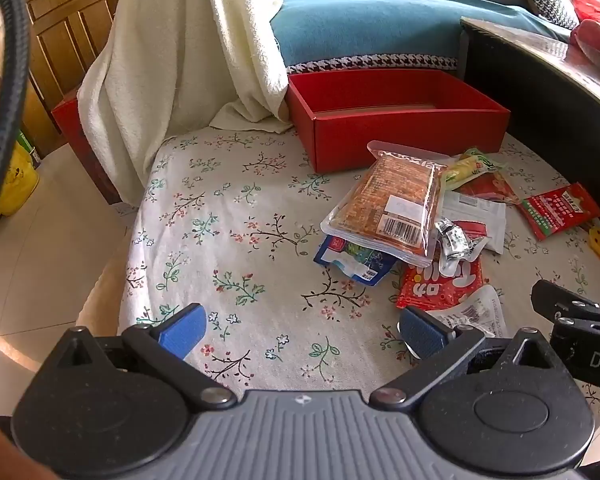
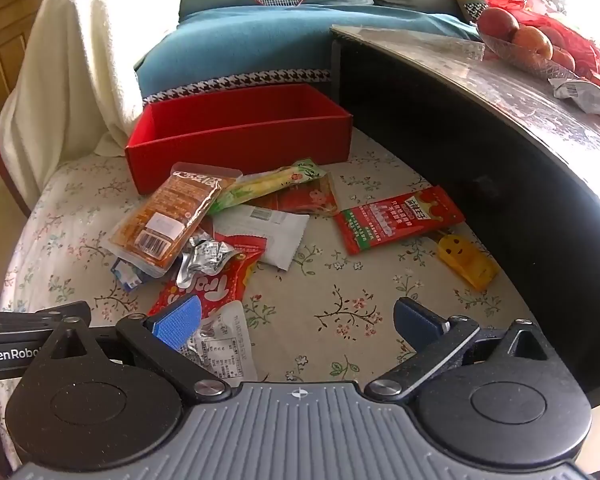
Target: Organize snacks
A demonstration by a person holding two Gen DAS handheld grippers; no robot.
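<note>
While the snack packets lie heaped on the floral cushion just before the empty red box, both the left gripper and the right gripper hover above with fingers spread wide, holding nothing, beside a dark surface
</note>
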